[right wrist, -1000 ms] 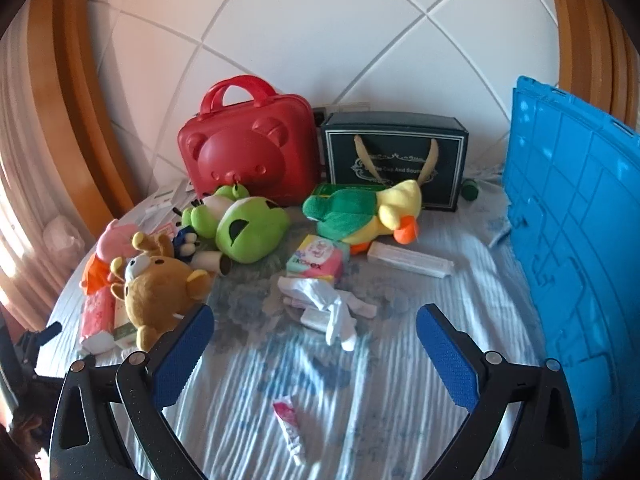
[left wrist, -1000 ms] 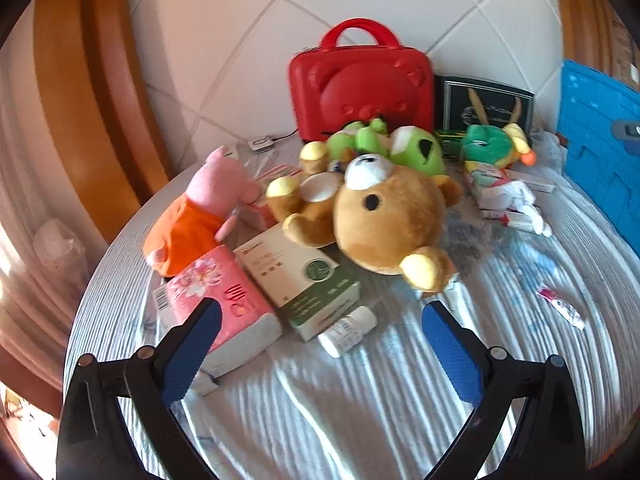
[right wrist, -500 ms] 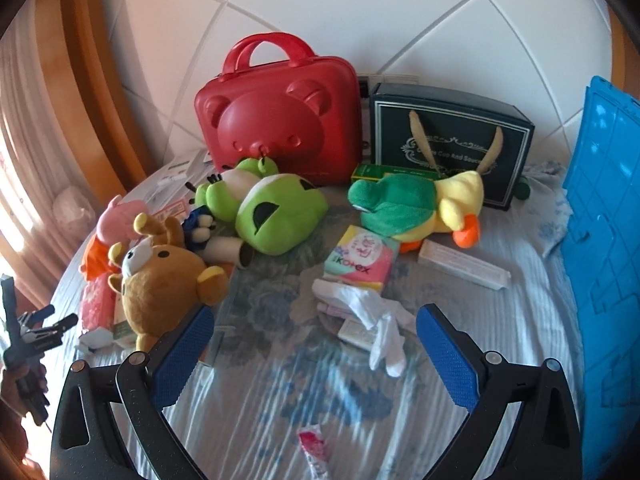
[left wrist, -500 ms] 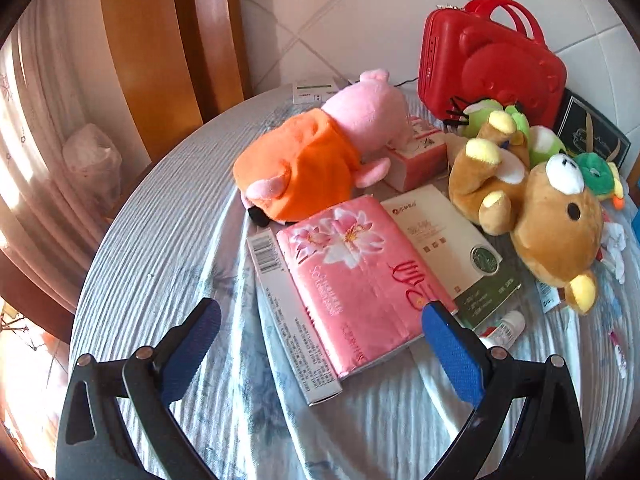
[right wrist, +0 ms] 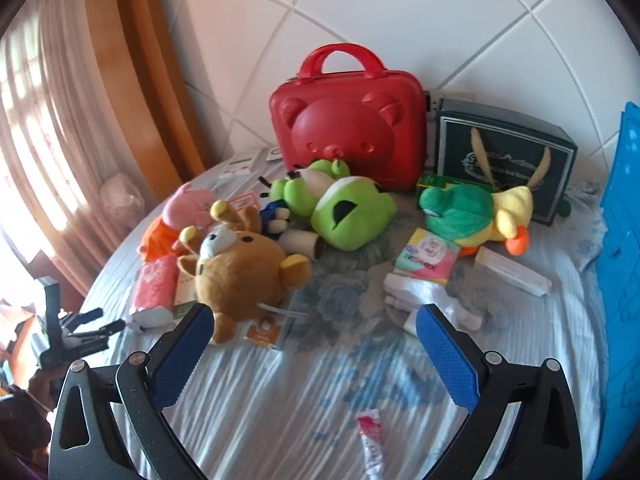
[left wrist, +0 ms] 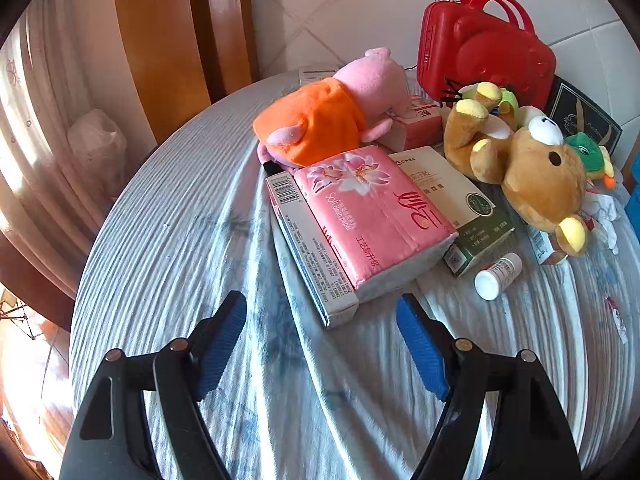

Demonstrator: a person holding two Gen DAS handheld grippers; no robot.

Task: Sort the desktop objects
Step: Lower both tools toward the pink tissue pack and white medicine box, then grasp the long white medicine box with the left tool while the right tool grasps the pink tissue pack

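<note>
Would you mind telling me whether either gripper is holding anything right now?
Nothing is held: the left gripper and the right gripper both have open, empty jaws.

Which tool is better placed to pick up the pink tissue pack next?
Left. The left tool is open, with the pink tissue pack just ahead between its fingers. From the right tool, also open, that pack lies far left, beside the brown bear.

You've got four plush toys: pink pig (left wrist: 348,108), brown bear (right wrist: 244,272), green frog (right wrist: 344,208), duck (right wrist: 480,212). One red case (right wrist: 352,124), one dark gift box (right wrist: 504,160), one pink tissue pack (left wrist: 372,212), one white bottle (left wrist: 498,275).
</note>
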